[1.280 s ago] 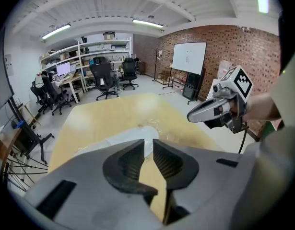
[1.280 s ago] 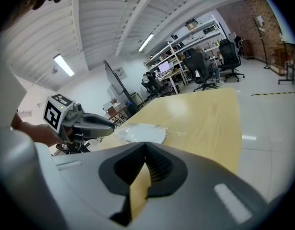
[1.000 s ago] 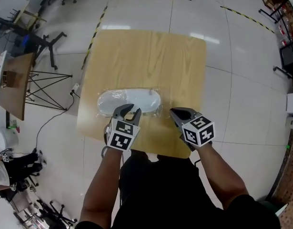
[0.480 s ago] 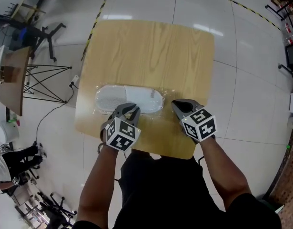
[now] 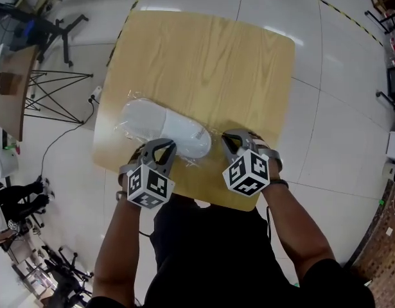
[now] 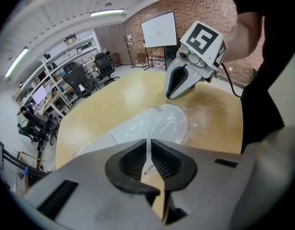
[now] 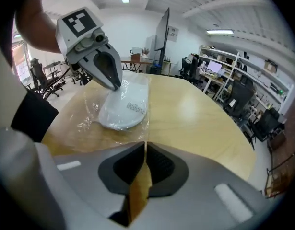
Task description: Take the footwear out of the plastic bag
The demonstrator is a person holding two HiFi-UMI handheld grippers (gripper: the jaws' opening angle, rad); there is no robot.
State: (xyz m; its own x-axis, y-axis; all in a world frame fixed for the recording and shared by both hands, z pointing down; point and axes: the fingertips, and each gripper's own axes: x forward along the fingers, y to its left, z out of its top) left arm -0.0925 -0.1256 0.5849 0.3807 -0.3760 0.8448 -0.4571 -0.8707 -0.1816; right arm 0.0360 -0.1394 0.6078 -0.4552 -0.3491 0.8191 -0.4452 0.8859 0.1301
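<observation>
left gripper: jaws just closing, slim gap, plastic bag film between | right gripper: jaws just cracked open, film between them unclear | footwear: bagged, left of centre in the head view, on table | handling: probably light and soft, film slippery; pinch loose film

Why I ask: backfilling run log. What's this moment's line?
shoe: bagged; left gripper: fingers just closing, bag film between; right gripper: fingers just opening, nothing seen between

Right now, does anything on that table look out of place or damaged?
Nothing looks spilled or broken. The one oddity is the white slipper inside its crinkled, clear plastic bag. It lies at a slant to the edges of the wooden table, close to the near side rather than in the middle.
</observation>
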